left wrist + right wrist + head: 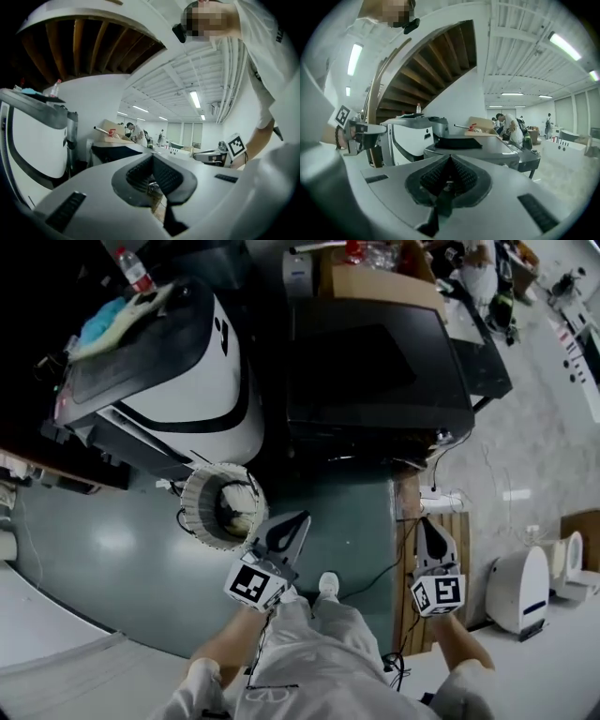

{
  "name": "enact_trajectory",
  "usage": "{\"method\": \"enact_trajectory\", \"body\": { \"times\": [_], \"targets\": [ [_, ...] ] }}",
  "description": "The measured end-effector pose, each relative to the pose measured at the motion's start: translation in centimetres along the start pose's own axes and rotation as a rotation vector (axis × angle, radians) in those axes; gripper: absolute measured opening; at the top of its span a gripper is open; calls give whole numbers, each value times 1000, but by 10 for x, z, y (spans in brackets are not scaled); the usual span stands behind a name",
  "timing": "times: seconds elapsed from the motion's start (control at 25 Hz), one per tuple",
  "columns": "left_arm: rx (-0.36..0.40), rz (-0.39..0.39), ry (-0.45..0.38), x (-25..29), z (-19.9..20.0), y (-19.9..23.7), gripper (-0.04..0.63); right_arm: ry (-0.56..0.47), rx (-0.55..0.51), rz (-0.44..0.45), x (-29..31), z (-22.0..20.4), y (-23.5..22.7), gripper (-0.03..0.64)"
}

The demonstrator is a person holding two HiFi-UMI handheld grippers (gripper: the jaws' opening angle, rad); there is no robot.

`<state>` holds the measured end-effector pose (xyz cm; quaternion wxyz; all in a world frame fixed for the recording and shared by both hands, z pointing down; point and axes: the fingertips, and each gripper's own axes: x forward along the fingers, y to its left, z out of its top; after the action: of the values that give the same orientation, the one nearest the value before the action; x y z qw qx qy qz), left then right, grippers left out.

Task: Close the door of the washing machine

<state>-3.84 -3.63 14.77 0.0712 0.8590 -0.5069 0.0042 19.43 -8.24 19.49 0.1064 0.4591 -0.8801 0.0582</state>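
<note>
Grey floor (112, 540) holds a basket (194, 512) with pale contents; left tongs (298, 521) and right tongs (427, 526) pressed together

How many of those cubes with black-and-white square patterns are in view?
2. One marker cube rides on the left gripper, lower centre in the head view; the other marker cube rides on the right gripper, to its right. Others may lie out of view.

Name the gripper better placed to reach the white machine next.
Left. The left gripper sits nearer the white machine, beside the basket; the right gripper hangs farther off. Both shut and empty.
</note>
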Motion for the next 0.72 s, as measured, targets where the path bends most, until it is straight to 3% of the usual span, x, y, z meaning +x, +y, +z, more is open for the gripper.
{"method": "enact_trajectory", "body": {
  "times": [0.2, 0.4, 0.72],
  "targets": [
    [66, 69, -123, -42, 81, -7, 3, -117, -41, 34, -26, 77, 24, 11],
    [119, 117, -216, -79, 138, -15, 2, -196, -69, 68, -62, 126, 41, 11],
    [134, 173, -258, -114, 159, -22, 2, -281, -42, 63, -110, 154, 47, 11]
  ]
}}
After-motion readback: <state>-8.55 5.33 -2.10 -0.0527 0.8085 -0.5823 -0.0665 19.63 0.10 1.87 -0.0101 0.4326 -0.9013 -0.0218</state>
